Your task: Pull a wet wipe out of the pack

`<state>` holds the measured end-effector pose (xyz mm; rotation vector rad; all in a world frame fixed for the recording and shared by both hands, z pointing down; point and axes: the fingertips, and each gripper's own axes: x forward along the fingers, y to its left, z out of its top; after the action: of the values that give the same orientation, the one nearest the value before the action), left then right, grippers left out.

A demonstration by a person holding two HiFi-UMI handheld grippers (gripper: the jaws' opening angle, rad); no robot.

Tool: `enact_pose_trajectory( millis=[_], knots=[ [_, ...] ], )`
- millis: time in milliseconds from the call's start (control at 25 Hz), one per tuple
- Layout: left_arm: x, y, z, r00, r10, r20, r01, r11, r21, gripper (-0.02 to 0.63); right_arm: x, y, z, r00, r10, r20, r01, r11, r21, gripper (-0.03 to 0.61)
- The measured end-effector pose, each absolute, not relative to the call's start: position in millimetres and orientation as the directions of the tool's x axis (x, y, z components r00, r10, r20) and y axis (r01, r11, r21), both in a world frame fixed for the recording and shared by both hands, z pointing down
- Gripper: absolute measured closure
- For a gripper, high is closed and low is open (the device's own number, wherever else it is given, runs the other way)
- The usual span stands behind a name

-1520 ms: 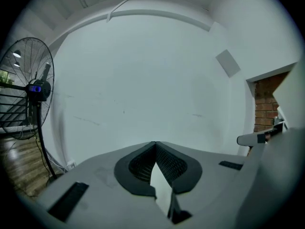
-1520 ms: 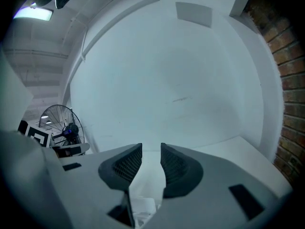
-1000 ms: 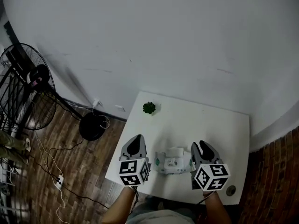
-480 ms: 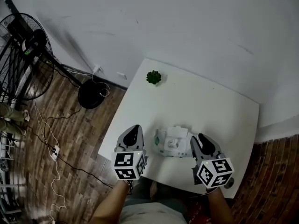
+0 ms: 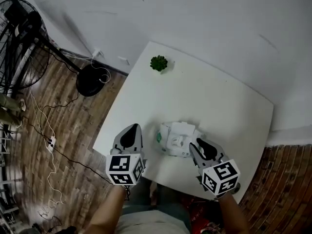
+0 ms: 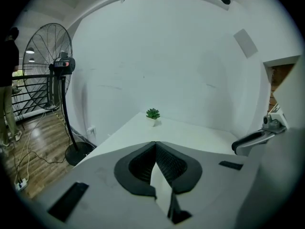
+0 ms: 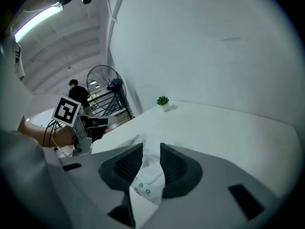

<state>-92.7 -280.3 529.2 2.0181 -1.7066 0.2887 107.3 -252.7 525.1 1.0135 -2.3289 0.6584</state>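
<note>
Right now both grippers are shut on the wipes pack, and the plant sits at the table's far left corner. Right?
Not both. Only the right gripper is shut on the wipes pack. The left gripper is shut on nothing: the left gripper view shows its jaws together and empty. The plant does sit at the table's far left corner.
</note>
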Motion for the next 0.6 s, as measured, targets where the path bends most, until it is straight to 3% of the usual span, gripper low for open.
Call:
enact_pose_trajectory(
  millis=[600],
  knots=[
    [-124.6,-247.7,546.8,0.097,-0.866,0.491,-0.975,0.017,0.223,0.611,80.4,-233.8,563.3,-0.637,-0.263,0.724,-0.59,0.771,-0.24,0.47]
  ],
)
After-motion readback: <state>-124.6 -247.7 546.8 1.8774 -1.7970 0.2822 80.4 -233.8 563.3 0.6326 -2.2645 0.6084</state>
